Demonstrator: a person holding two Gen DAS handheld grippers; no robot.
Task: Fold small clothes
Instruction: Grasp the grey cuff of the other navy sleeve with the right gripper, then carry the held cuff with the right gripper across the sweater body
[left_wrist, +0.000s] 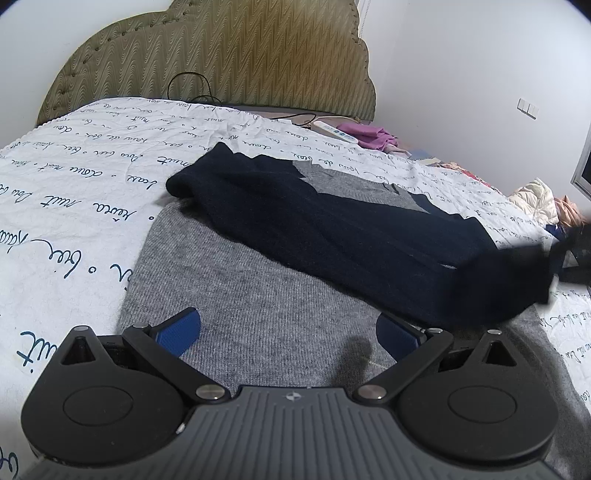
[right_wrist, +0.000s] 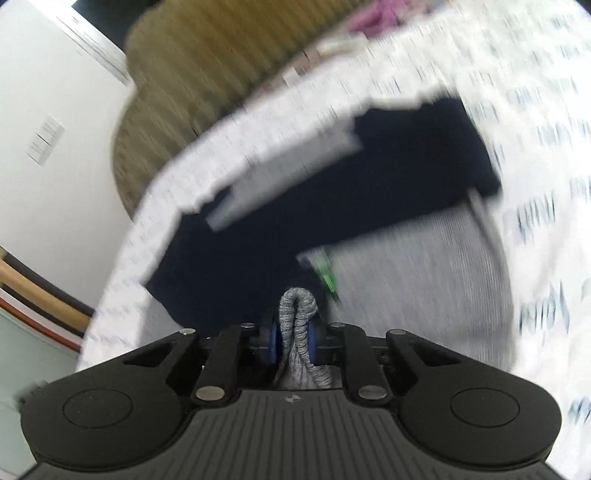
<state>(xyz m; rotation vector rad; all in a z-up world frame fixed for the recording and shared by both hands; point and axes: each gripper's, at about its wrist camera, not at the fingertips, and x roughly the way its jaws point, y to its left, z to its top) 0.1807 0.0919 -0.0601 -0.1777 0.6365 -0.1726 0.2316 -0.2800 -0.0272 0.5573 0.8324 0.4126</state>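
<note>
On the bed (left_wrist: 74, 177), a grey sweater (left_wrist: 258, 295) lies flat, its navy sleeve (left_wrist: 351, 236) folded across toward two o'clock. Left gripper (left_wrist: 288, 332) hovers with fingers apart; right gripper (right_wrist: 293, 341) fingers are clamped on a grey knit fold.

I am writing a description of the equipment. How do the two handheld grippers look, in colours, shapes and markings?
Both look alike. The left gripper and the right gripper each have a dark grey ribbed body with a small round emblem at its front edge, two round black discs at the sides, black link arms with silver rivets, and blue textured finger pads. No cables, hands or sleeves are visible.
</note>
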